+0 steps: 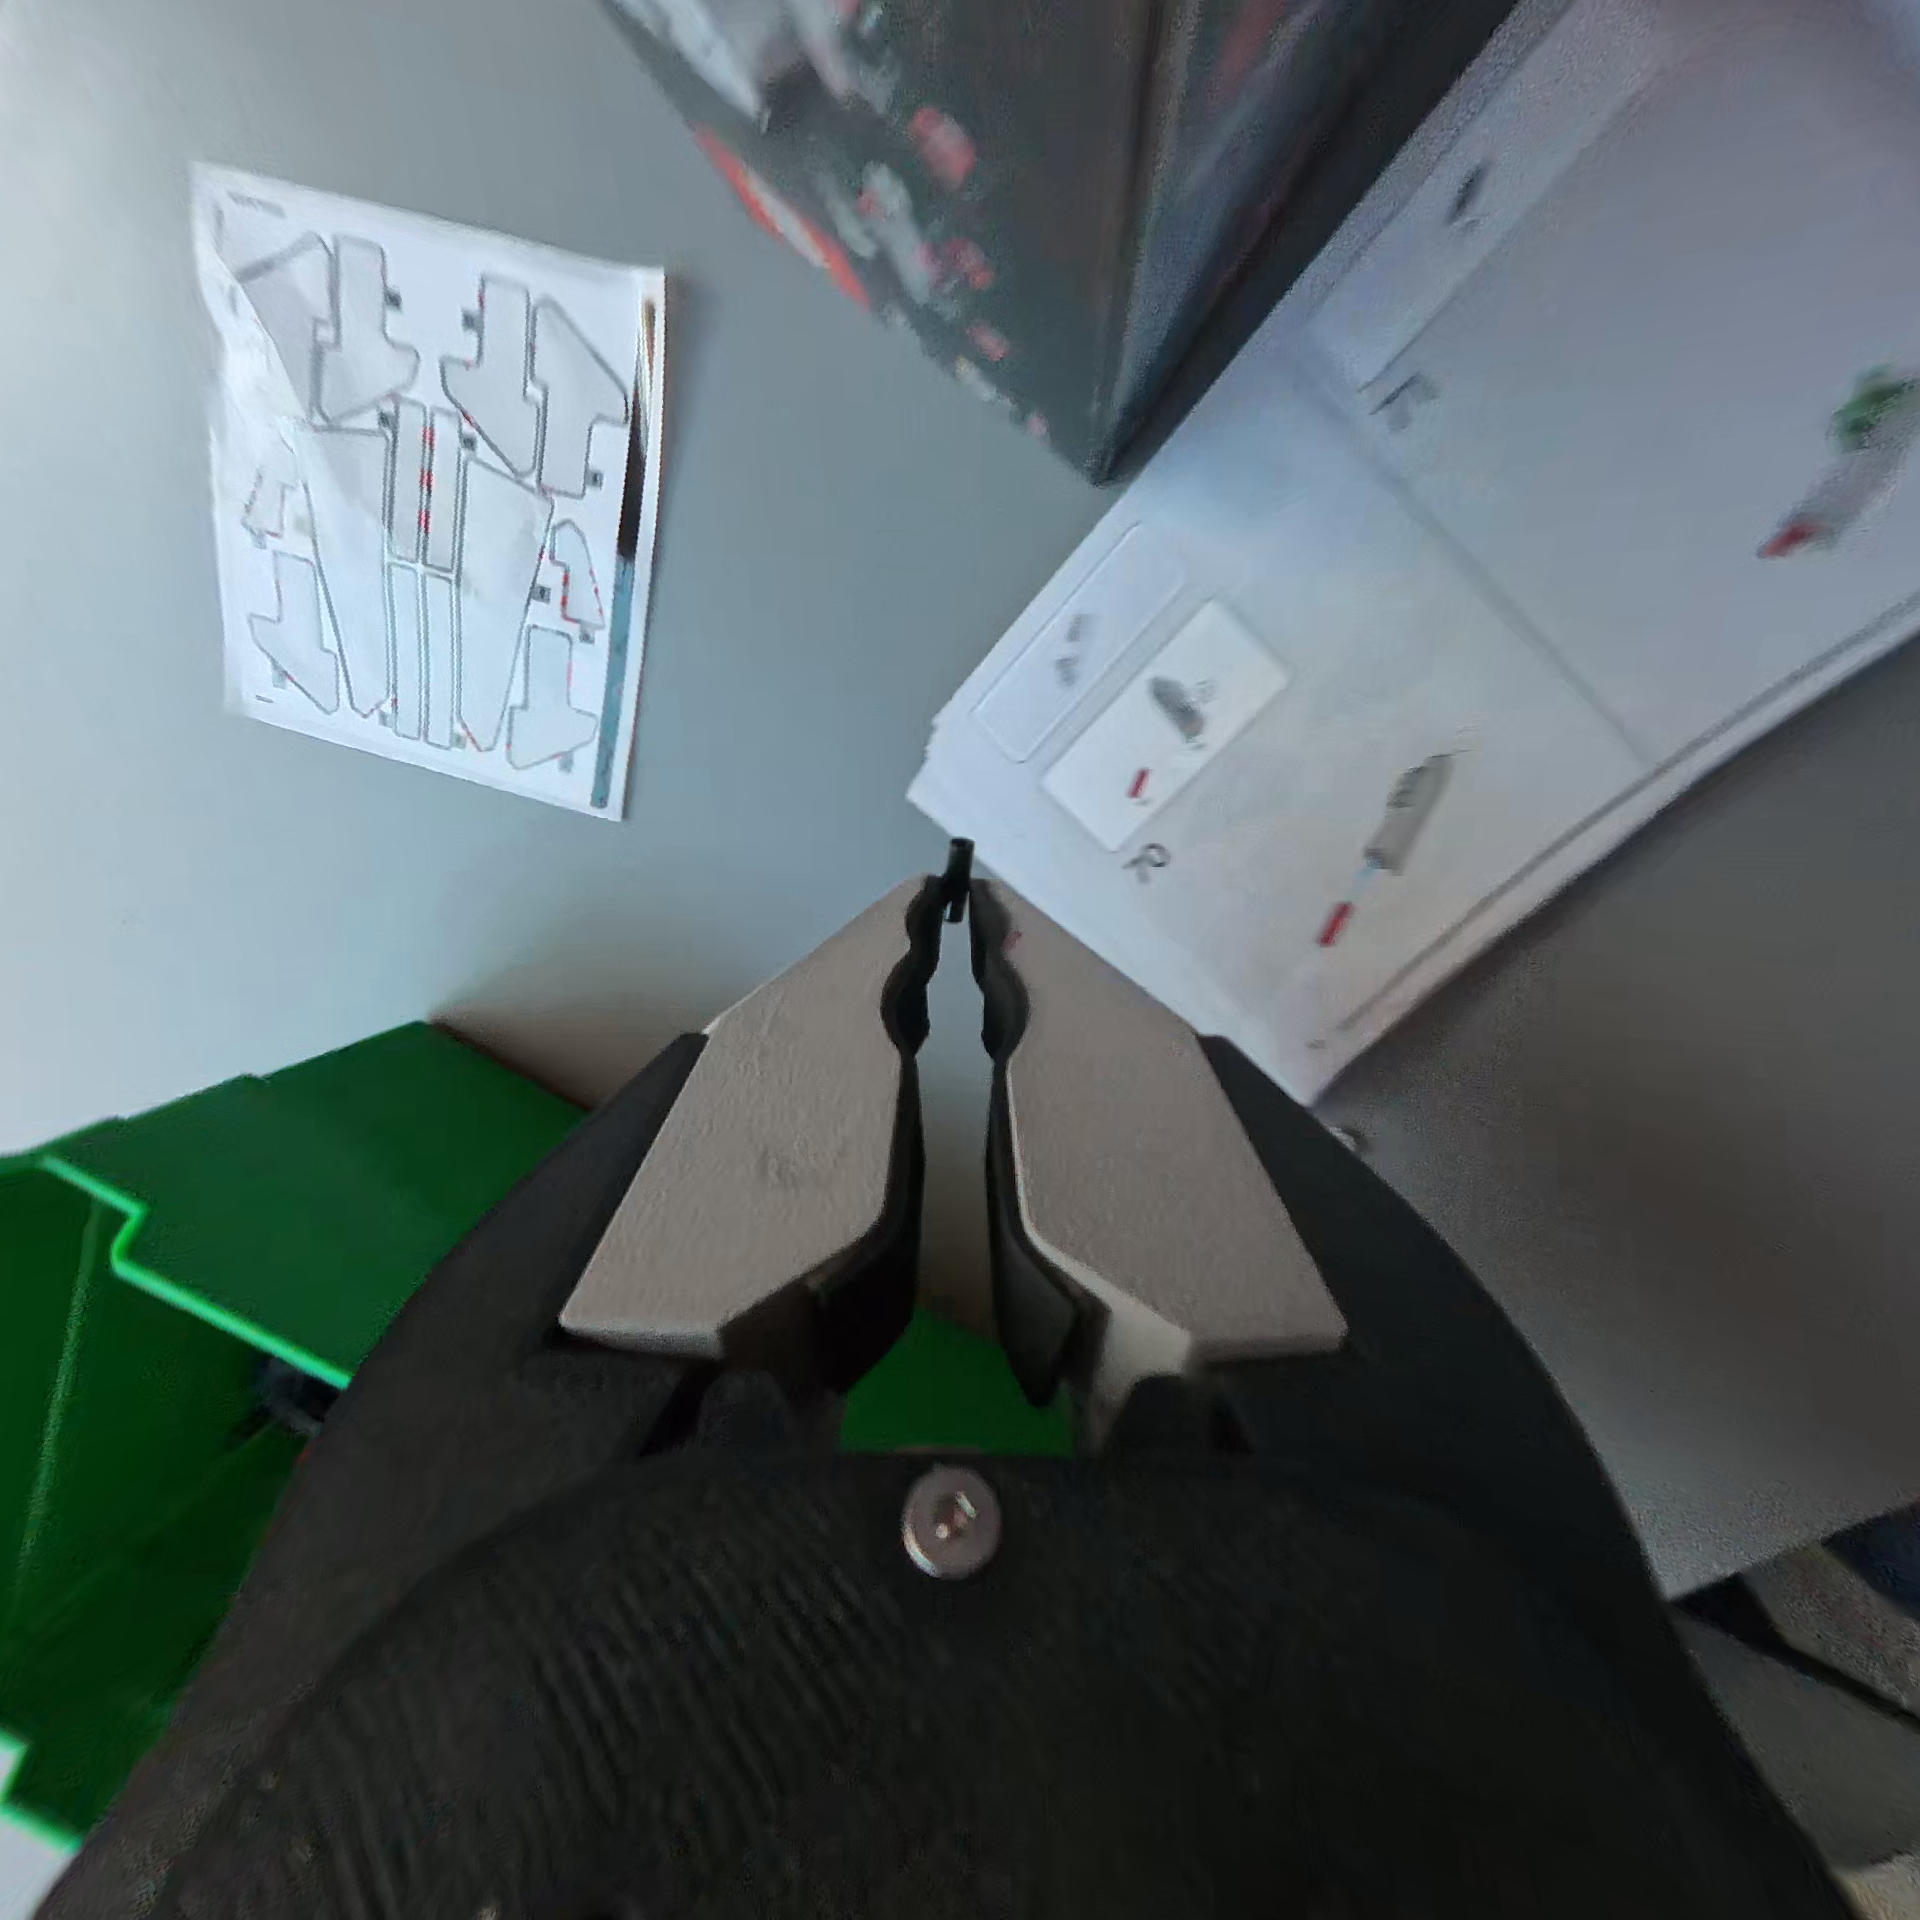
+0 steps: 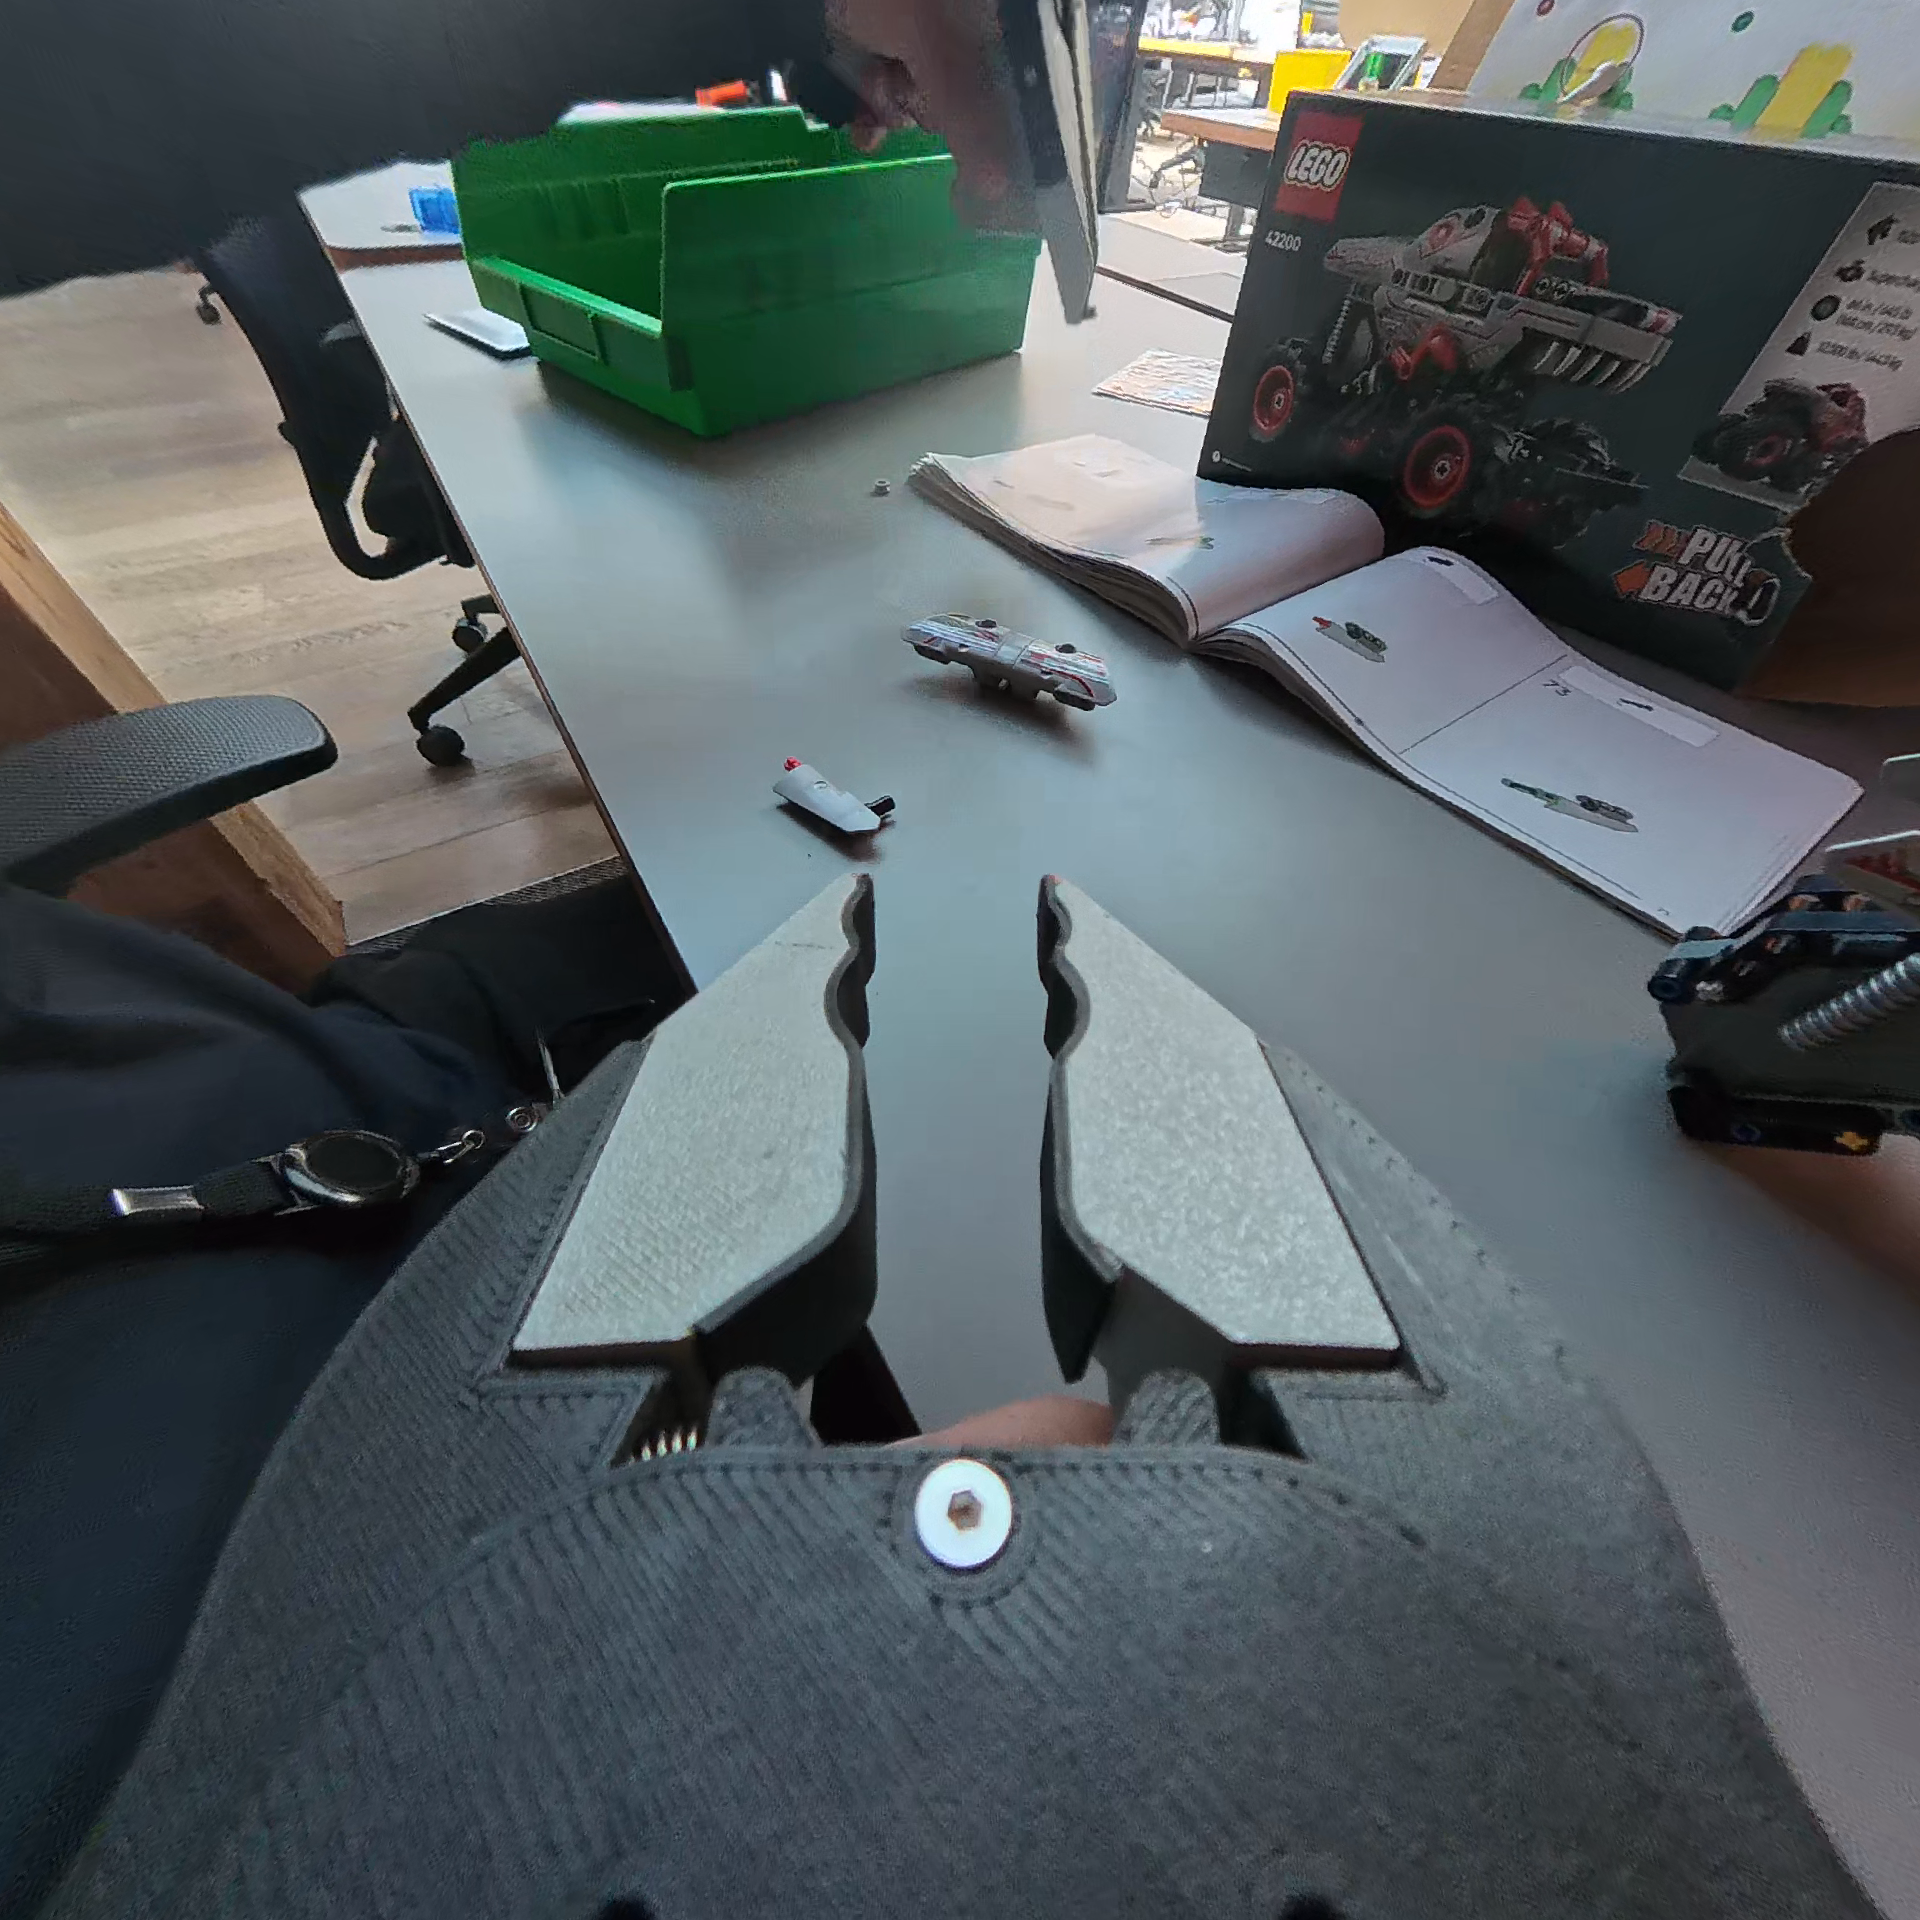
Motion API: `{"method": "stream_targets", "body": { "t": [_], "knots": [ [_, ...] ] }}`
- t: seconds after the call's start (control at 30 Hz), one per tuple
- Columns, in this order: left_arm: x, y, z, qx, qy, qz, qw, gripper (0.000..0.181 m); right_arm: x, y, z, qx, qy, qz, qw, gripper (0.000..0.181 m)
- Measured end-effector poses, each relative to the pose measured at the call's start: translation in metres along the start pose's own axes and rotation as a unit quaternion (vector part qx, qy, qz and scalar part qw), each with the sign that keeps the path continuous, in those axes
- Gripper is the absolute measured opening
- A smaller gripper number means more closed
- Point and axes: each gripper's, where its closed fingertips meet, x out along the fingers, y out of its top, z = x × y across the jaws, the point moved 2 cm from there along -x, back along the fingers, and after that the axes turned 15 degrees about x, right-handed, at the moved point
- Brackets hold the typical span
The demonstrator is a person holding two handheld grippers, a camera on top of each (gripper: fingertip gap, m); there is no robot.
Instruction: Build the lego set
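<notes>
The left gripper (image 1: pixel 954 902) has its jaws pinching a tiny black plastic peg (image 1: pixel 954 881) right at the tips, held in the air above the grey table (image 1: pixel 810 582), with a green plastic parts bin (image 1: pixel 260 1226) below and behind it. The right gripper (image 2: pixel 956 914) waits low over the table with its jaws spread and nothing between them.

The task's pieces lie ahead of the right gripper: a small grey wedge-shaped lego piece with a red stud and a black pin (image 2: pixel 831 805) nearest, a longer white-and-grey panel assembly with red stripes (image 2: pixel 1010 660) beyond it, and a dark chassis with a metal spring (image 2: pixel 1797 1049) at the right edge. The open white instruction booklet (image 2: pixel 1351 665) lies in front of the dark lego box showing a monster truck (image 2: pixel 1538 353), and a white sticker sheet (image 1: pixel 426 488) lies flat on the table in the left wrist view.

The step in hand looks like carrying the peg to one of the sub-assemblies and seating it. The hold is shallow, so the peg could twist or drop; keeping the squeeze steady and moving slowly would help. The right gripper would best clamp the receiving piece first, low and across its flat sides, so it cannot slide. Then line the peg up straight with the hole before pushing.
</notes>
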Motion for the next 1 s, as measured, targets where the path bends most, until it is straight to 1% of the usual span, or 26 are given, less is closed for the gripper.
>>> {"method": "stream_targets", "body": {
  "t": [0.03, 0.07, 0.13, 0.2, 0.23, 0.33, 0.4, 0.43, 0.5, 0.53, 0.57, 0.67, 0.73, 0.8, 0.93, 1.0],
  "knots": [
    [-0.015, 0.009, 0.013, -0.001, 0.000, 0.041, 0.999, 0.002, 0.000, 0.000, -0.001, 0.003, 0.002, 0.001, 1.000, 0.028],
    [-0.031, 0.019, 0.033, 0.007, -0.013, 0.090, 0.996, 0.002, 0.000, 0.001, -0.001, 0.005, 0.004, 0.003, 1.000, 0.028],
    [-0.062, 0.039, 0.088, 0.039, -0.054, 0.190, 0.980, 0.002, -0.001, 0.004, -0.007, 0.005, 0.021, 0.010, 1.000, 0.028],
    [-0.086, 0.057, 0.155, 0.080, -0.108, 0.277, 0.951, 0.002, -0.001, 0.010, -0.016, 0.014, 0.058, 0.021, 0.998, 0.027],
    [-0.093, 0.064, 0.185, 0.107, -0.113, 0.315, 0.936, 0.002, -0.001, 0.015, -0.023, 0.024, 0.083, 0.029, 0.996, 0.026],
    [-0.098, 0.079, 0.260, 0.175, -0.085, 0.414, 0.889, 0.002, -0.002, 0.031, -0.037, 0.067, 0.145, 0.051, 0.986, 0.022],
    [-0.094, 0.083, 0.296, 0.188, -0.064, 0.459, 0.866, 0.002, -0.002, 0.041, -0.041, 0.093, 0.162, 0.068, 0.980, 0.014],
    [-0.092, 0.084, 0.308, 0.186, -0.050, 0.477, 0.858, 0.002, 0.000, 0.043, -0.041, 0.098, 0.161, 0.073, 0.979, 0.013],
    [-0.090, 0.084, 0.324, 0.179, -0.025, 0.503, 0.845, 0.002, 0.006, 0.042, -0.040, 0.093, 0.148, 0.066, 0.982, 0.015],
    [-0.088, 0.083, 0.331, 0.177, -0.025, 0.509, 0.842, 0.002, 0.011, 0.039, -0.040, 0.085, 0.143, 0.055, 0.985, 0.018],
    [-0.085, 0.082, 0.338, 0.177, -0.035, 0.509, 0.842, 0.002, 0.017, 0.035, -0.041, 0.076, 0.135, 0.042, 0.987, 0.021],
    [-0.078, 0.080, 0.346, 0.163, -0.064, 0.510, 0.842, 0.002, 0.029, 0.032, -0.046, 0.055, 0.134, 0.023, 0.989, 0.015],
    [-0.078, 0.080, 0.344, 0.157, -0.051, 0.521, 0.838, 0.002, 0.036, 0.032, -0.050, 0.061, 0.145, 0.013, 0.987, 0.014],
    [-0.075, 0.079, 0.343, 0.155, -0.048, 0.517, 0.841, 0.002, 0.040, 0.034, -0.052, 0.070, 0.155, 0.012, 0.985, 0.013],
    [-0.073, 0.078, 0.339, 0.150, -0.018, 0.523, 0.839, 0.002, 0.049, 0.033, -0.052, 0.071, 0.148, 0.010, 0.986, 0.003],
    [-0.072, 0.077, 0.337, 0.145, -0.018, 0.527, 0.837, 0.002, 0.051, 0.034, -0.053, 0.071, 0.146, 0.011, 0.987, 0.002]
  ]
}}
